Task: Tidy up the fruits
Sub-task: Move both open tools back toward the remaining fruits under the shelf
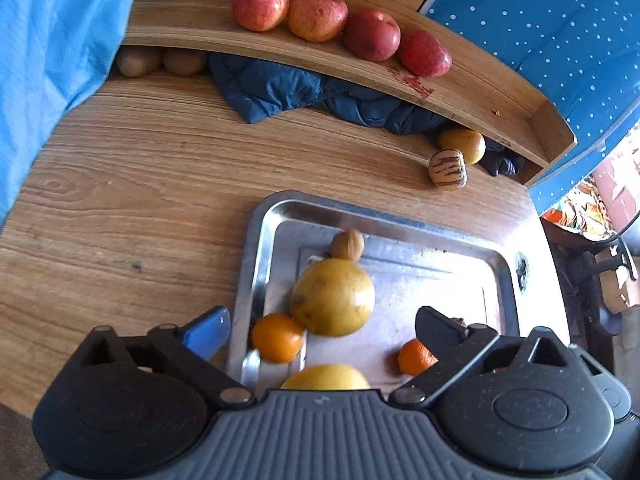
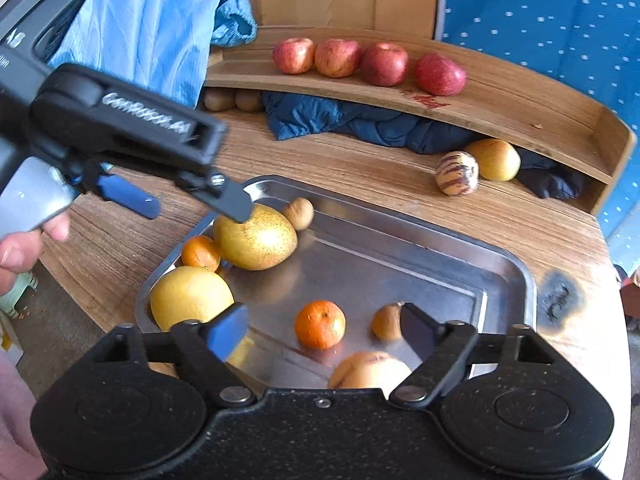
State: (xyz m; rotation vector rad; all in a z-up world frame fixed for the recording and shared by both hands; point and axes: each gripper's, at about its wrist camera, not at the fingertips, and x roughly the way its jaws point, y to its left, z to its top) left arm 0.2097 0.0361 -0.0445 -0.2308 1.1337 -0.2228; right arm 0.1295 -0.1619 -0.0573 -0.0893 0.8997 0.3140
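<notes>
1. The left gripper [image 1: 322, 324] is wide open and holds nothing, and the right gripper [image 2: 322, 326] also
2. The yellow pear [image 1: 333, 297] in the steel tray [image 1: 404, 222] looks heavy, firm and smooth; grip its widest middle
3. Apples [image 1: 340, 26] line the shelf behind

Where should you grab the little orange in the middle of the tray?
Take the orange across its round middle, coming down from above. It sits alone on the tray floor with open space on both sides, so the right gripper fingers could probably close around it.
</notes>
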